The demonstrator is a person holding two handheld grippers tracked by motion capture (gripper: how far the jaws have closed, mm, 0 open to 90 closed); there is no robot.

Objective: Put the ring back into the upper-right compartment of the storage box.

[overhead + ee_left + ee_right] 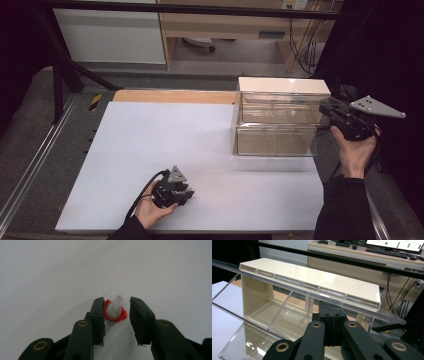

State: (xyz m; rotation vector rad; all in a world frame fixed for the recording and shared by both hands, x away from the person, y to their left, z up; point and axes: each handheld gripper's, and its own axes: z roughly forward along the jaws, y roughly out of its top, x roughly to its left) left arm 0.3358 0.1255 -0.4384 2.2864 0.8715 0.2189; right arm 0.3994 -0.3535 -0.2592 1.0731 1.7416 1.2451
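Near the front edge of the white surface (pixel 210 150), the left hand-held gripper (pixel 117 308) brackets a small red-and-clear cap (pixel 115 311), jaws spread, pick-up not complete. Open room lies ahead. The right hand-held gripper (pixel 331 322), jaws pressed together, props the storage box (pixel 280 117) flap; placement remains.

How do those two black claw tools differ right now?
The left gripper points down at the white table, jaws apart around a small red-and-white cap; the right gripper has its jaws shut and sits at the clear drawer box. The left sits low, the right raised. Both are hand-held.
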